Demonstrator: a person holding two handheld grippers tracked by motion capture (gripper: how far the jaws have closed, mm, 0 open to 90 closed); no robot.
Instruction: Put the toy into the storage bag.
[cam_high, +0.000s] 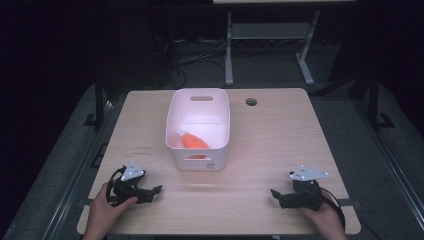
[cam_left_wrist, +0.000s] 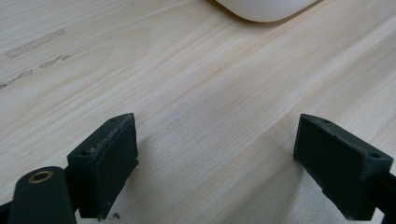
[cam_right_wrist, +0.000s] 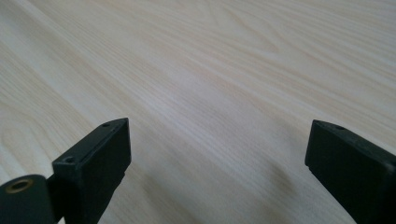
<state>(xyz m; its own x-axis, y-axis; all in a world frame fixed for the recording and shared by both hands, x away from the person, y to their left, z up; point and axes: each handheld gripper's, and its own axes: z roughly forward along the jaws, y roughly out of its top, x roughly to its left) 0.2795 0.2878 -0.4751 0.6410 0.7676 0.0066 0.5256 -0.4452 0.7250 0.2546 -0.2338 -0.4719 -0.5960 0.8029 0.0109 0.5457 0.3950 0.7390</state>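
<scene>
An orange, elongated plastic object (cam_high: 194, 141) lies inside the white rectangular plastic bin (cam_high: 175, 111) with cut-out handles, at mid-tabletop. Its long axis runs diagonally, one end toward the bin's near right corner, the paler end toward the left wall. The left tool (cam_high: 156, 190) and right tool (cam_high: 274, 193) rest low on the pale wooden tabletop (cam_high: 280, 130), near its front edge, jaws spread wide and empty. A clean pick would likely come from above, jaws set across the object's narrow width.
</scene>
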